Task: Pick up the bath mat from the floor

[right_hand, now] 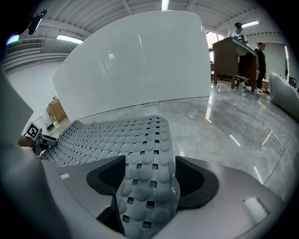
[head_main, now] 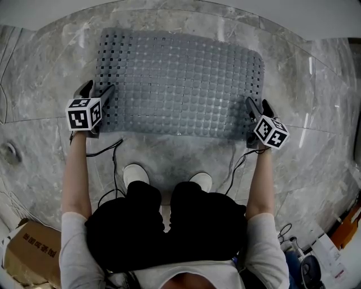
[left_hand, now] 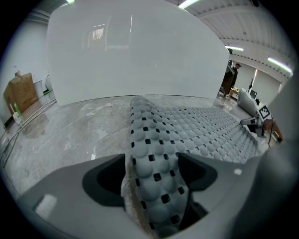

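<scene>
The grey rubber bath mat (head_main: 180, 82), studded and full of small square holes, lies spread on the marble floor in front of me. My left gripper (head_main: 97, 96) is at its near left corner. A raised fold of the mat (left_hand: 152, 172) fills the gap between the jaws, and the left gripper (left_hand: 152, 179) is shut on it. My right gripper (head_main: 255, 110) is at the near right corner. There the right gripper (right_hand: 149, 179) stands wide, with a raised strip of the mat (right_hand: 149, 163) lying loosely between its jaws.
A white curved wall (head_main: 169, 8) borders the far edge of the floor. My shoes (head_main: 135, 174) stand just behind the mat, with black cables (head_main: 113, 149) trailing beside them. A cardboard box (head_main: 31, 251) sits at the near left, and clutter (head_main: 333, 242) at the near right.
</scene>
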A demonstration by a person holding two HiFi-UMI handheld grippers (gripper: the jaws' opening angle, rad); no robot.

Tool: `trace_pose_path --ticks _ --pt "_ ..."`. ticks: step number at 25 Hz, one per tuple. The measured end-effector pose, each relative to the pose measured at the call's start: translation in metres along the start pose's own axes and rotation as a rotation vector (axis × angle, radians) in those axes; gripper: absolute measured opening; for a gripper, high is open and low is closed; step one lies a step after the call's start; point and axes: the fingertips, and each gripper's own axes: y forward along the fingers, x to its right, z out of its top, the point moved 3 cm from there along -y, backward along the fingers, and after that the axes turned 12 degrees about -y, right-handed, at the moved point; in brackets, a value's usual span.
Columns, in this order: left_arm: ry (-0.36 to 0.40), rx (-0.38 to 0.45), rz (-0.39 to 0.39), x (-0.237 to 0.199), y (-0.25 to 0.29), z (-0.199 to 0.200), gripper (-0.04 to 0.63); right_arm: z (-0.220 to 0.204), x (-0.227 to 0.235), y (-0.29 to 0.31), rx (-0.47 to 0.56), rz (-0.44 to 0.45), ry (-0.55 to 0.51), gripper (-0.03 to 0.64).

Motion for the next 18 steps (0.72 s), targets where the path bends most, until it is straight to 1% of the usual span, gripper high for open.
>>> trace_pose_path --ticks 4,8,10,14,15,16,18 --pt "-0.004 -0.006 -0.002 0.0 0.001 -0.001 0.356 -0.008 0.0 0.005 -0.036 0.003 -0.006 0.344" --pt "-0.002 -0.016 -0.006 -0.001 0.003 -0.001 0.356 -0.009 -0.001 0.006 -0.032 0.001 -0.001 0.345" --pt "-0.007 -0.02 -0.007 -0.001 0.003 -0.001 0.356 -0.008 -0.002 0.007 -0.037 0.004 0.001 0.333" --pt "-0.013 -0.022 -0.015 0.003 0.005 -0.003 0.334 -0.005 -0.006 0.008 -0.035 0.022 0.02 0.311" --pt "-0.011 -0.023 -0.012 0.004 0.006 -0.003 0.34 -0.004 -0.009 0.009 -0.034 0.029 0.017 0.301" --pt "-0.006 -0.023 -0.006 0.005 0.007 -0.004 0.364 -0.003 -0.012 0.009 -0.036 0.033 0.008 0.301" --pt "0.0 -0.022 0.003 0.007 0.009 -0.005 0.364 -0.002 -0.016 0.011 -0.043 0.037 -0.012 0.282"
